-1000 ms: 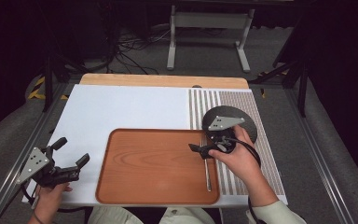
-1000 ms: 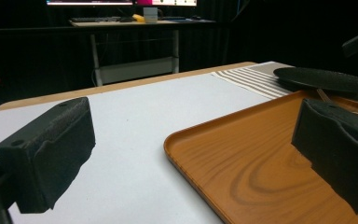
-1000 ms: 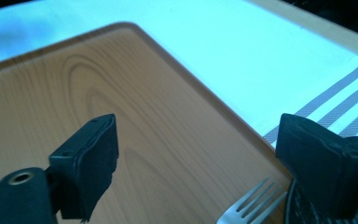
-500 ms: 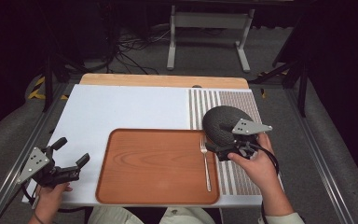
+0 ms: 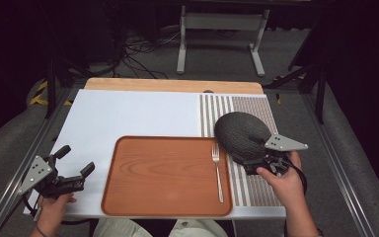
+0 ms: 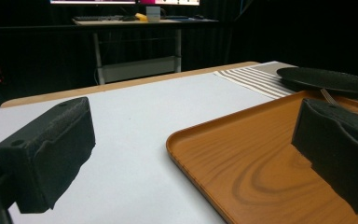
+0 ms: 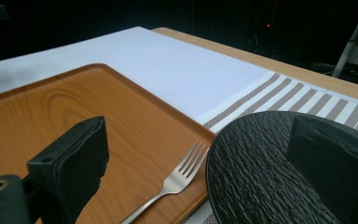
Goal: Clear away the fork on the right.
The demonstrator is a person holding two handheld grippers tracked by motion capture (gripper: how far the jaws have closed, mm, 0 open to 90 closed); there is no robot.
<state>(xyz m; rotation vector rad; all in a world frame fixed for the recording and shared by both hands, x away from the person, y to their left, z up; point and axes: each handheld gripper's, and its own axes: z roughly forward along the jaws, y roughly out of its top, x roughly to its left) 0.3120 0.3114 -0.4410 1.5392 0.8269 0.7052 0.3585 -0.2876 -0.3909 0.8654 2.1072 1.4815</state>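
Silver metal fork [image 5: 217,170] lying flat along the right edge of the orange-brown wood-grain tray [image 5: 163,173], tines toward the far side, handle toward the person; in the right gripper view the fork [image 7: 175,179] sits just inside the tray's raised rim [image 7: 121,100]. Touched by neither tool.

Just right of the fork, off the tray, the round black rough-textured plate [image 5: 242,134] on the striped beige placemat [image 5: 259,185], its near edge close to the tray's right rim; overlapping that rim or merely beside it, hard to tell from above. Same plate [image 7: 270,172] close under the right tool's camera, with one black jaw over it and the other over the tray.

Right tool [image 5: 256,160] held in the right hand [image 5: 284,182] over the plate's near edge, jaws wide apart after having just been opening, nothing between them.

Left tool [image 5: 74,170] held in the left hand [image 5: 54,207] at the near left corner of the white counter [image 5: 128,113], well apart from the fork, jaws spread wide and gripping nothing; through its own view, bare counter [image 6: 135,126] and the tray's left corner [image 6: 242,158] between the pads.
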